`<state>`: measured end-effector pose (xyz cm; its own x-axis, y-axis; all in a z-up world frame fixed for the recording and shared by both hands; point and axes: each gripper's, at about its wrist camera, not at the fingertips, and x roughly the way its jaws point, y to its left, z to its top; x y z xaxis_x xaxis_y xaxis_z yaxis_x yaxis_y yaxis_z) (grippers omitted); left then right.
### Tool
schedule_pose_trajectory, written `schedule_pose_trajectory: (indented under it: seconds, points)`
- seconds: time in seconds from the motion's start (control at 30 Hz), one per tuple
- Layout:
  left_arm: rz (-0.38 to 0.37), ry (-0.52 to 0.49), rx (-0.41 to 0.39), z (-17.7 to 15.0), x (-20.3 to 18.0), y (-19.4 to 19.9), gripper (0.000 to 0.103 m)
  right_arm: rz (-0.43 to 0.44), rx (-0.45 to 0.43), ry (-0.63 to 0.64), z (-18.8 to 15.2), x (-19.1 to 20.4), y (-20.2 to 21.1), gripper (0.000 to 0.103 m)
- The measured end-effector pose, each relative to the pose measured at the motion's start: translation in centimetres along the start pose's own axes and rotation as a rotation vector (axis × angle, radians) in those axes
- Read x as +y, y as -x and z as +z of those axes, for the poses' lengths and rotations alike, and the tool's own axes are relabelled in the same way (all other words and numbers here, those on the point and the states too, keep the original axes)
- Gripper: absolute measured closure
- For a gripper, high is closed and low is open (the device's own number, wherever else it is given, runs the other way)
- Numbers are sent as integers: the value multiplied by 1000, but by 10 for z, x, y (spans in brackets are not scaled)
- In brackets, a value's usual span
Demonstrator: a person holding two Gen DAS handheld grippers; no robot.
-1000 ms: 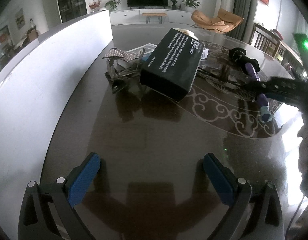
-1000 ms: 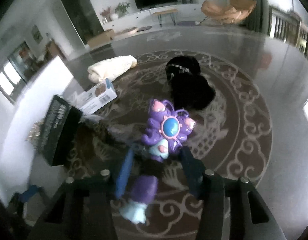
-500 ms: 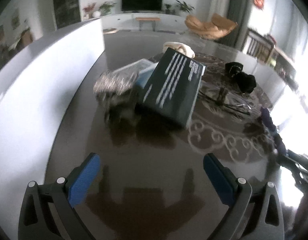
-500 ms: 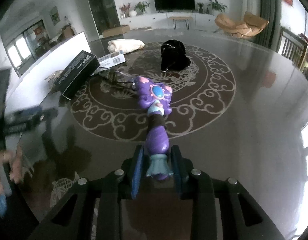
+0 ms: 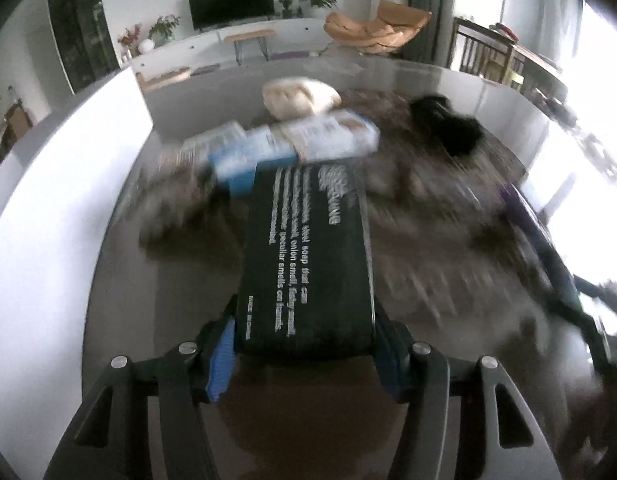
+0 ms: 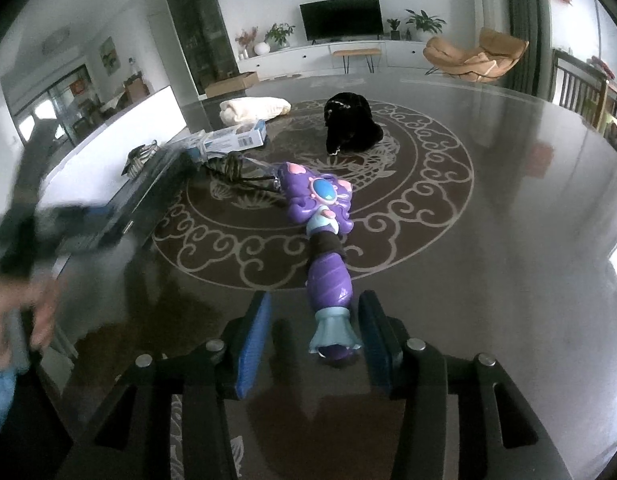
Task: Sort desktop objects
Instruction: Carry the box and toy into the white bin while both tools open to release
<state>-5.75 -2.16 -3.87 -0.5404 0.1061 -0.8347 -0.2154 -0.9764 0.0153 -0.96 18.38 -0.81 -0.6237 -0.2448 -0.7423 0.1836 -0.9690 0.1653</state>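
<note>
Left gripper [image 5: 304,354] has just closed its jaws onto the near end of the black box [image 5: 306,264], pads pressing both sides, evidently to lift it from the clutter by the white wall [image 5: 68,200]. Right gripper [image 6: 314,342] has just opened; the purple toy wand [image 6: 328,280] lies free between the pads on the table [image 6: 508,240], apparently set down clear of the pile.

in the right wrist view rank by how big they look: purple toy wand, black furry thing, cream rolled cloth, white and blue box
Largest to smallest as they appear:
1. purple toy wand, though it lies nearest the camera, which inflates it
2. black furry thing
3. cream rolled cloth and white and blue box: too alike to rank
</note>
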Motion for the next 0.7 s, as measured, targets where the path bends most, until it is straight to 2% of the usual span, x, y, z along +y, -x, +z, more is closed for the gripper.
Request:
schedule_pose_trajectory:
  seconds: [0.07, 0.13, 0.17, 0.27, 0.3, 0.33, 0.37, 0.4, 0.47, 0.57, 0.7]
  points:
    - [-22, 9, 8, -22, -1, 16, 45, 11, 0, 3, 0, 0, 1, 51]
    - [-21, 10, 13, -35, -2, 25, 44, 38, 13, 20, 3, 2, -2, 40]
    - [-14, 4, 18, -37, -3, 26, 42, 45, 24, 32, 6, 3, -4, 39]
    - [44, -29, 37, -32, -13, 19, 19, 33, 79, 72, 21, 8, -17, 39]
    - [60, -43, 53, -28, -15, 13, 16, 31, 101, 85, 28, 10, -23, 39]
    - [51, -46, 49, -28, -18, 11, 17, 34, 120, 92, 36, 10, -29, 43]
    - [29, -47, 47, -30, -19, 11, 25, 40, 127, 91, 40, 10, -33, 53]
    - [9, -37, 33, -29, -20, 11, 45, 25, 143, 98, 47, 9, -37, 80]
    - [-6, -7, 24, -28, -17, 12, 46, 40, 160, 86, 52, 6, -38, 82]
    - [-24, 27, -25, -38, -12, 28, 46, 42, 132, 91, 56, 9, -19, 82]
    - [-57, 106, -109, -44, 6, 69, 46, 81, 89, 89, 66, 18, 11, 82]
